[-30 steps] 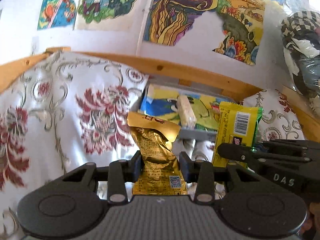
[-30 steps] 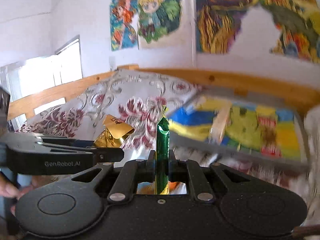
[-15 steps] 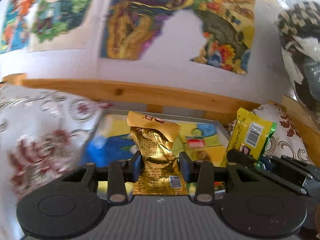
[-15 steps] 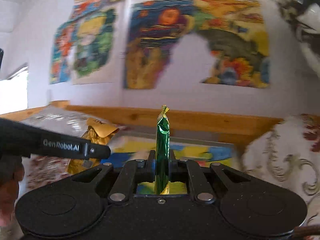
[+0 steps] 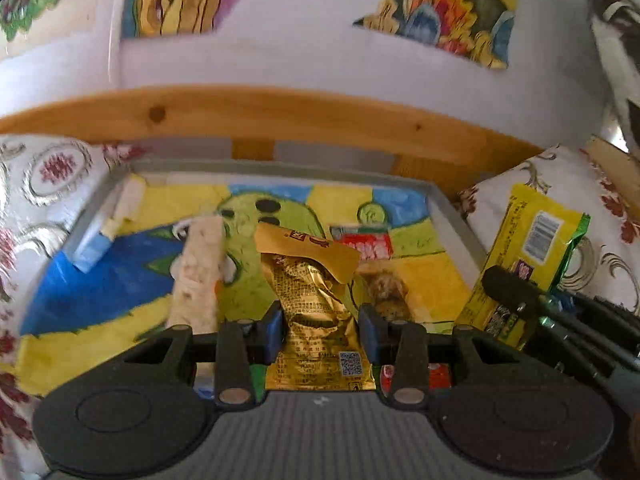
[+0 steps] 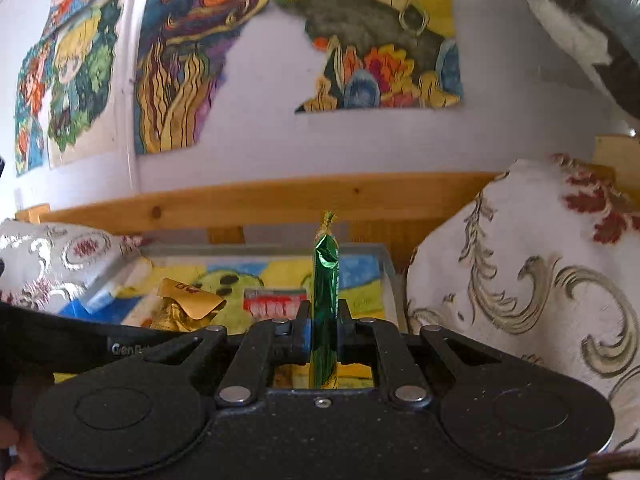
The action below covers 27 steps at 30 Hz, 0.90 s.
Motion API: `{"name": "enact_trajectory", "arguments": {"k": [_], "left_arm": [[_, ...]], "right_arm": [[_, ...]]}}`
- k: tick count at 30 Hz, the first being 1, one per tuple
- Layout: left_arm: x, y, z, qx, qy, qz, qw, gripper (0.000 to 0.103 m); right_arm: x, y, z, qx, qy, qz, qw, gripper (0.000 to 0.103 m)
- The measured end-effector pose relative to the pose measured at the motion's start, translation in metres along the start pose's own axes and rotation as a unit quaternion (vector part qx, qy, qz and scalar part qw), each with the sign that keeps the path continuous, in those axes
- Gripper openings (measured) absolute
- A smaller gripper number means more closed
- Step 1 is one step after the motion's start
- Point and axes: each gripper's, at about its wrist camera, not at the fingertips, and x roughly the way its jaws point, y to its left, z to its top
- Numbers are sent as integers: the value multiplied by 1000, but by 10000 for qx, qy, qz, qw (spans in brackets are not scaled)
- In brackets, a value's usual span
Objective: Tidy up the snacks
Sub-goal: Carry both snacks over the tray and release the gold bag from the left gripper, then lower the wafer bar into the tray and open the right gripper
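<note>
**Two snacks in hand, tray partly filled**

Nearest the tray (image 5: 456, 216), the left hand-held gripper (image 5: 320, 332) clamps a gold packet (image 5: 316, 304); the right hand-held gripper (image 6: 324, 336) clamps a yellow-green packet (image 5: 524, 264). Neither is deposited. Farther in, a pale bar (image 5: 198, 272) and a red packet (image 5: 366, 244) lie placed.

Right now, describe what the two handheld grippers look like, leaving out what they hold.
Both are black plastic. The left gripper has two linkage arms with silver rivets, blue pads, round raised discs and a ribbed grey patch. The right gripper has the same linkages, rivets and discs on speckled black. White lettering beginning "Gen" marks the left gripper's side.
</note>
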Motion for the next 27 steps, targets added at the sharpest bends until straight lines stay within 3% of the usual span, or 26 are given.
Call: {"name": "enact_trajectory", "arguments": {"k": [10,22,27], "left_arm": [[18,1,3,51,251,90,9996,43],[15,3,4,19,311,110,9995,45],[10,2,4,-18,164,108,9998,58]], "right_arm": [[18,-1,-3,308,211,179,9991,14],[18,-11,3,618,151,120,9979,41],[16,-16,4,689,68,57,9976,61]]}}
